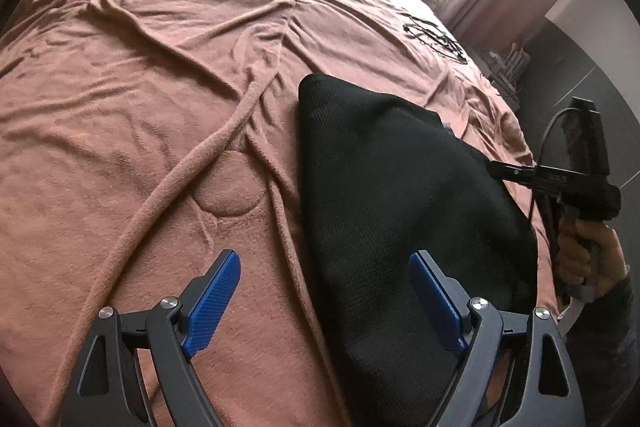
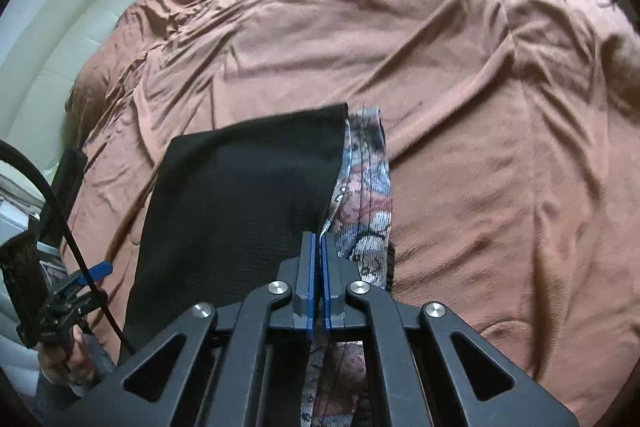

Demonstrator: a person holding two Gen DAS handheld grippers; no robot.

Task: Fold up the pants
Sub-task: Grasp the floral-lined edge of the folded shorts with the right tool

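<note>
Right gripper [image 2: 318, 247] is clenched on the black knit pants [image 2: 240, 195] edge; left gripper [image 1: 324, 283] hangs released. Thin grip risks slipping, undoing the fold.

Black knit pants [image 1: 384, 195] lie on the rust-brown fleece blanket [image 1: 160, 107], toward its right edge; tangled black cords [image 1: 436, 35] beyond.

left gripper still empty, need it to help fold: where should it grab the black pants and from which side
Grip the near left edge of the black pants, coming down from the blanket side. That edge lies flat and free by the open left gripper; the right gripper already pinches the opposite edge.
</note>
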